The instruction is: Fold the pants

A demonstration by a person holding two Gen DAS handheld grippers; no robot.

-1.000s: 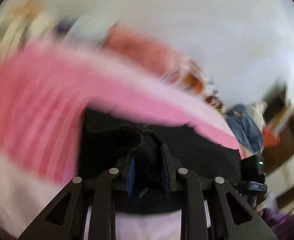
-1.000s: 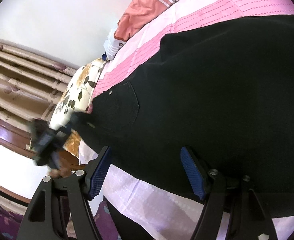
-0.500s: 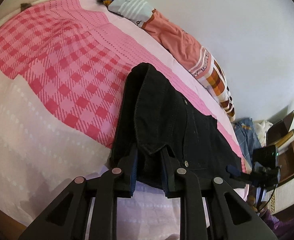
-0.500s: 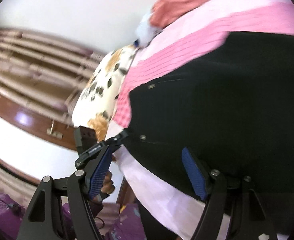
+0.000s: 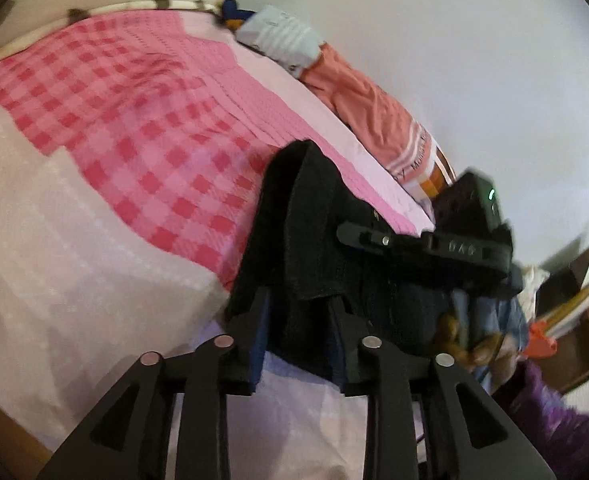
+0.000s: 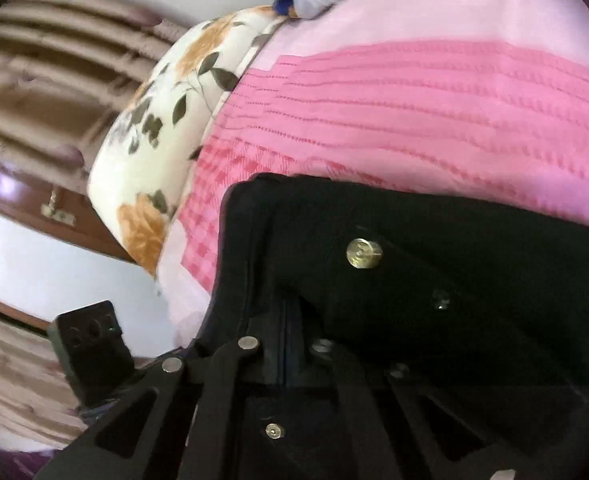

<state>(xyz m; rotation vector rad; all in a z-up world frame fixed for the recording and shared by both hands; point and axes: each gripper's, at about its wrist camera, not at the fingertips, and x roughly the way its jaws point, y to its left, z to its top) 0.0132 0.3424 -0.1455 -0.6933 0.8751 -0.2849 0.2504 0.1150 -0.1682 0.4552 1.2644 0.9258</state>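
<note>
The black denim pants lie on the pink checked bedsheet, reaching from six o'clock toward one o'clock in the left wrist view. The left gripper has a folded edge of them between its blue pads, and its jaws are opening. At three o'clock the right gripper sits over the waistband. In its own view the right gripper is fully closed, pinching the pants beside a brass button. A floral pillow lies at ten o'clock.
</note>
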